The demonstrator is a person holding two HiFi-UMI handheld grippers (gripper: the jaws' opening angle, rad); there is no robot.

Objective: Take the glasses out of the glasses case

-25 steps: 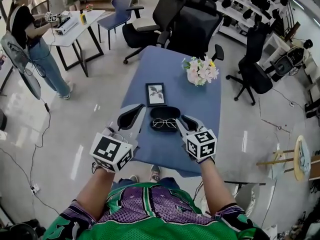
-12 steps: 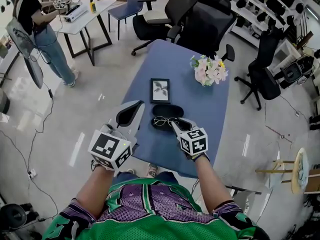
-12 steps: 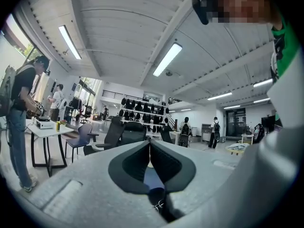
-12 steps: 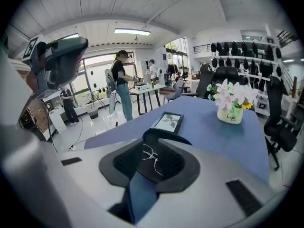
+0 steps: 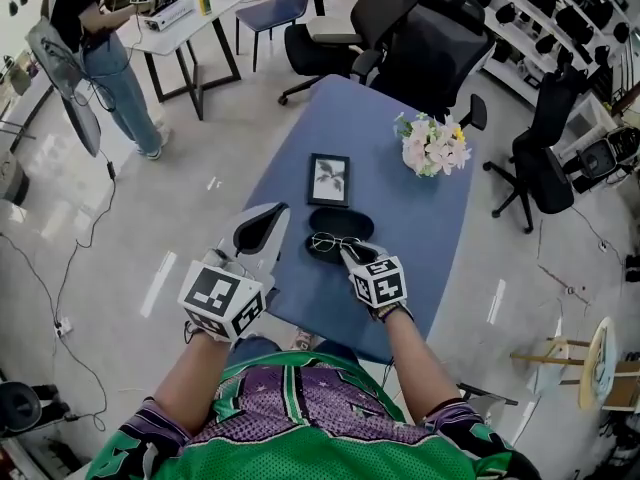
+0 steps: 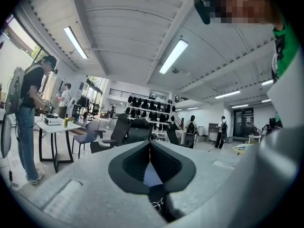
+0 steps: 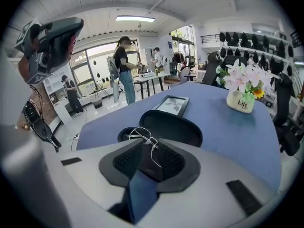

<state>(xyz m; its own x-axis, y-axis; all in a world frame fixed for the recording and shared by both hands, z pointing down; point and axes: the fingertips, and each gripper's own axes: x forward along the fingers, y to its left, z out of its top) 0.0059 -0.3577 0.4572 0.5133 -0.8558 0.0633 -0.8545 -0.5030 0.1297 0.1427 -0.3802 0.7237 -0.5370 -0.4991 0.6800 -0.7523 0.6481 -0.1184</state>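
Note:
An open black glasses case (image 5: 337, 230) lies on the blue table (image 5: 400, 228), just ahead of both grippers. Thin wire-framed glasses (image 5: 327, 241) sit at its near half. In the right gripper view the glasses (image 7: 138, 135) stand over the case's near shell (image 7: 126, 135), and one thin temple runs back between the jaws. My right gripper (image 5: 349, 256) (image 7: 148, 145) is shut on that temple. My left gripper (image 5: 268, 216) (image 6: 150, 144) hovers to the left of the case, tilted upward, shut on nothing.
A framed picture (image 5: 329, 179) lies just beyond the case. A white vase of flowers (image 5: 432, 148) stands at the far right of the table. Black office chairs (image 5: 430, 48) crowd the table's far end. A person (image 5: 95, 38) stands by a white table at far left.
My right gripper has moved forward to the case and its jaws now pinch the glasses' temple. The left gripper has stayed beside the case.

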